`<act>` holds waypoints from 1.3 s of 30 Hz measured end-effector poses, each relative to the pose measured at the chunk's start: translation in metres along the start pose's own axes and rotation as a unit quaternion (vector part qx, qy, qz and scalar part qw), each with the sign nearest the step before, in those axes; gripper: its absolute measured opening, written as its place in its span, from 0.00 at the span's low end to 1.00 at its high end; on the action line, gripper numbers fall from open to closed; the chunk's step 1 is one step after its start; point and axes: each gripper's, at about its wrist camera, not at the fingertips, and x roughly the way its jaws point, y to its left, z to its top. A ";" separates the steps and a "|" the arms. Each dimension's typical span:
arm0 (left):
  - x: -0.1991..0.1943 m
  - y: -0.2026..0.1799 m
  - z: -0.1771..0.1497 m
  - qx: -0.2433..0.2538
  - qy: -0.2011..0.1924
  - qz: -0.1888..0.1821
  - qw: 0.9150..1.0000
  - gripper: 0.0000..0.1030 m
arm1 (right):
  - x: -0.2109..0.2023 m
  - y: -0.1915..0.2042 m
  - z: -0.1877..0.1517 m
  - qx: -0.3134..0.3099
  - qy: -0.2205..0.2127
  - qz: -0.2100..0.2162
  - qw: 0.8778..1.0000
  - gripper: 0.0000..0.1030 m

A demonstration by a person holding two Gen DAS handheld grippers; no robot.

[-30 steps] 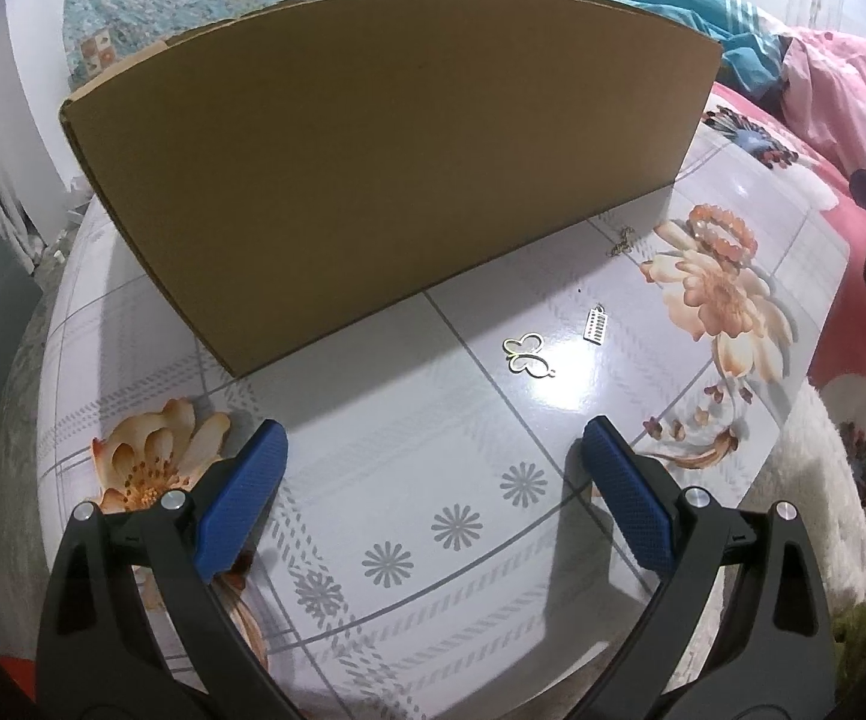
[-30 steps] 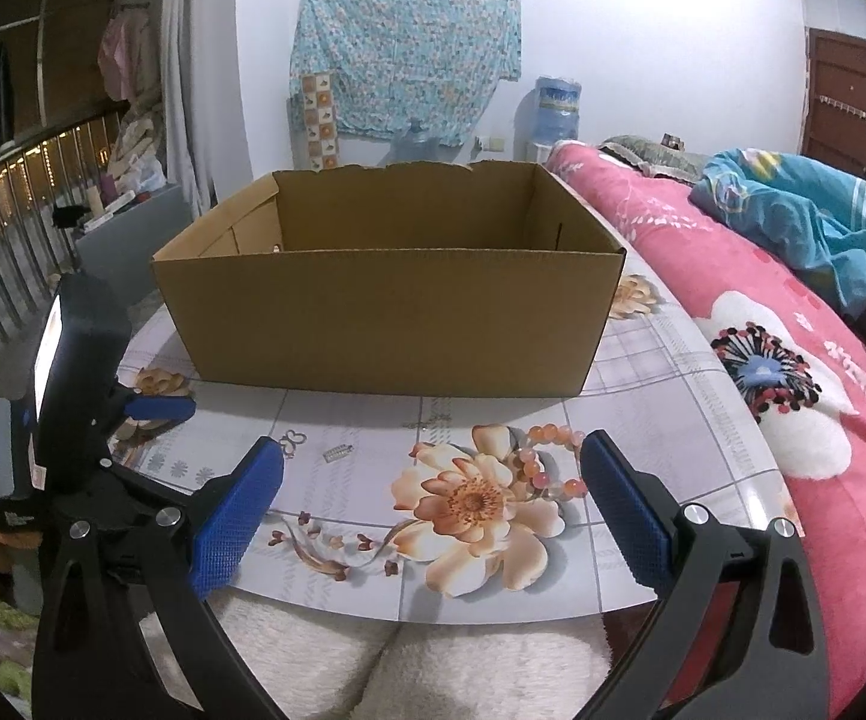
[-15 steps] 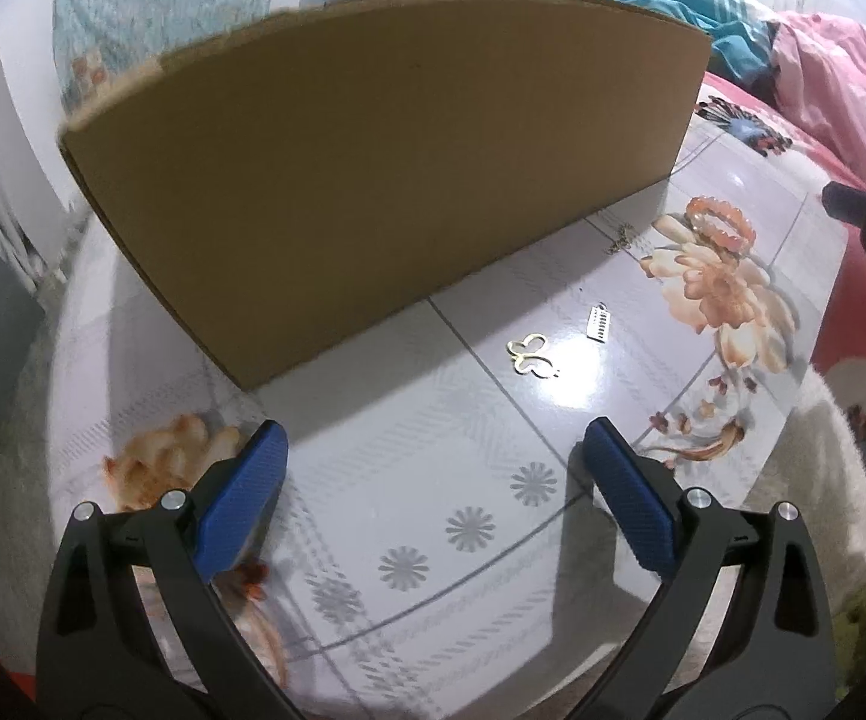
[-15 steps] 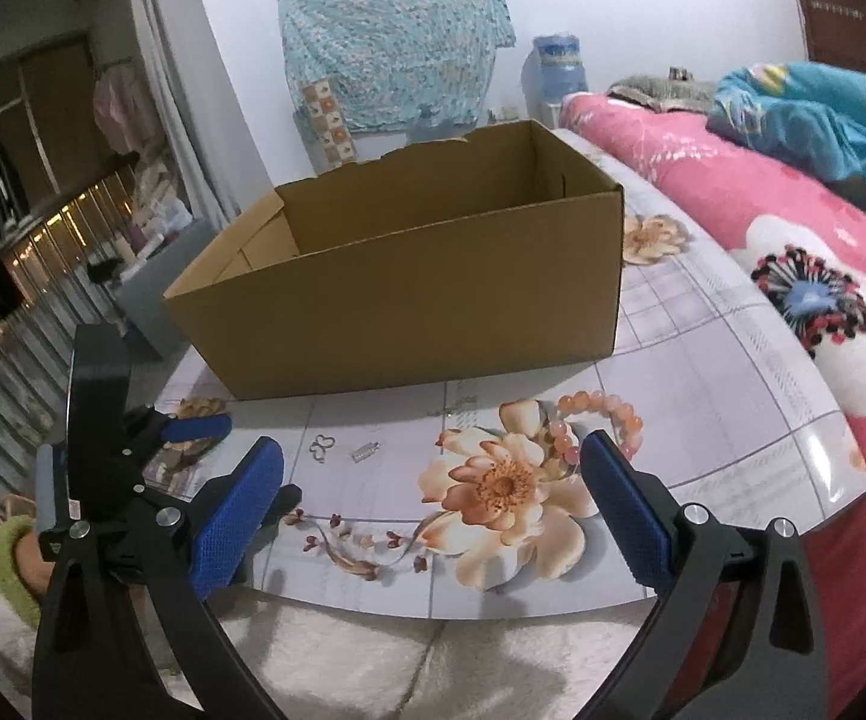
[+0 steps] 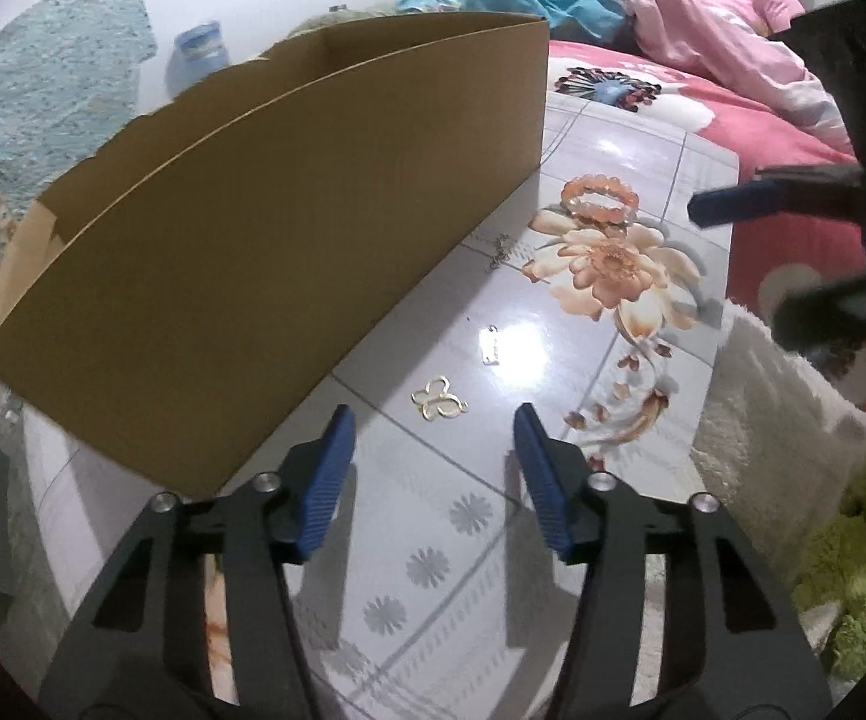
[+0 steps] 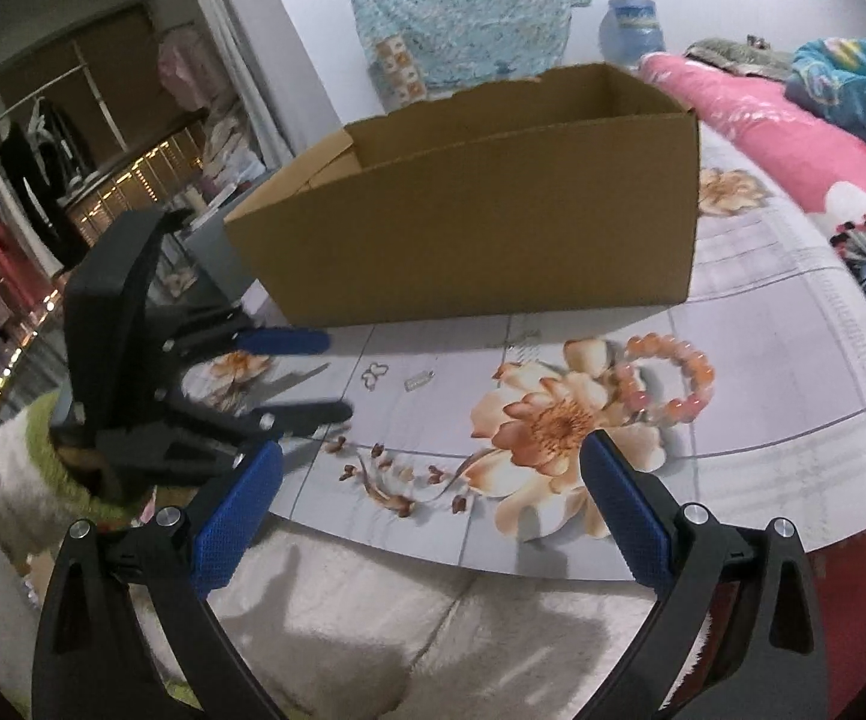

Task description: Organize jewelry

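Left gripper (image 5: 433,432) spread, empty, just short of the butterfly charm (image 5: 439,405). Tag (image 5: 490,347), thin chain (image 5: 499,252), bracelet (image 5: 600,198) all lie on the table (image 5: 613,138) beside the box (image 5: 289,228). Nothing packed that I see; box floor hidden. Right gripper (image 6: 427,480) spread, empty.
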 end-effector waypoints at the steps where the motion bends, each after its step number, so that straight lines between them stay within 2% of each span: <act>1: 0.002 0.002 0.002 0.002 0.001 -0.008 1.000 0.43 | 0.004 -0.002 0.001 0.001 0.004 0.002 1.000 0.94; 4: 0.010 0.003 0.007 0.013 0.009 -0.023 1.000 0.42 | 0.011 0.000 0.001 0.005 0.010 0.005 1.000 0.94; 6: 0.016 0.003 0.008 0.026 0.019 -0.034 0.999 0.37 | 0.015 -0.001 0.001 0.006 0.013 0.008 1.000 0.94; 11: 0.019 0.010 0.010 0.029 0.026 -0.062 0.997 0.36 | 0.023 0.000 0.002 0.009 0.016 0.015 1.000 0.94; 15: 0.020 0.010 0.012 0.045 0.029 -0.069 0.996 0.20 | 0.028 -0.001 0.005 0.013 0.018 0.019 1.000 0.94; 23: 0.022 0.006 0.016 0.056 0.029 -0.068 0.996 0.18 | 0.028 -0.002 0.006 0.020 0.013 0.023 0.999 0.94; 25: 0.021 0.004 0.016 0.059 0.027 -0.066 0.996 0.14 | 0.028 -0.003 0.007 0.021 0.012 0.024 0.999 0.94; 33: 0.019 0.002 0.014 0.058 0.025 -0.062 0.996 0.14 | 0.023 -0.006 0.009 0.022 0.008 0.023 0.999 0.94; 34: 0.019 0.002 0.013 0.059 0.023 -0.060 0.996 0.12 | 0.023 -0.006 0.009 0.022 0.007 0.023 0.999 0.94; 35: 0.019 0.001 0.014 0.057 0.024 -0.064 0.996 0.00 | 0.023 -0.006 0.009 0.022 0.007 0.023 0.999 0.94; 39: 0.019 0.000 0.012 0.053 0.022 -0.061 0.996 0.00 | 0.022 -0.006 0.009 0.023 0.005 0.023 0.999 0.94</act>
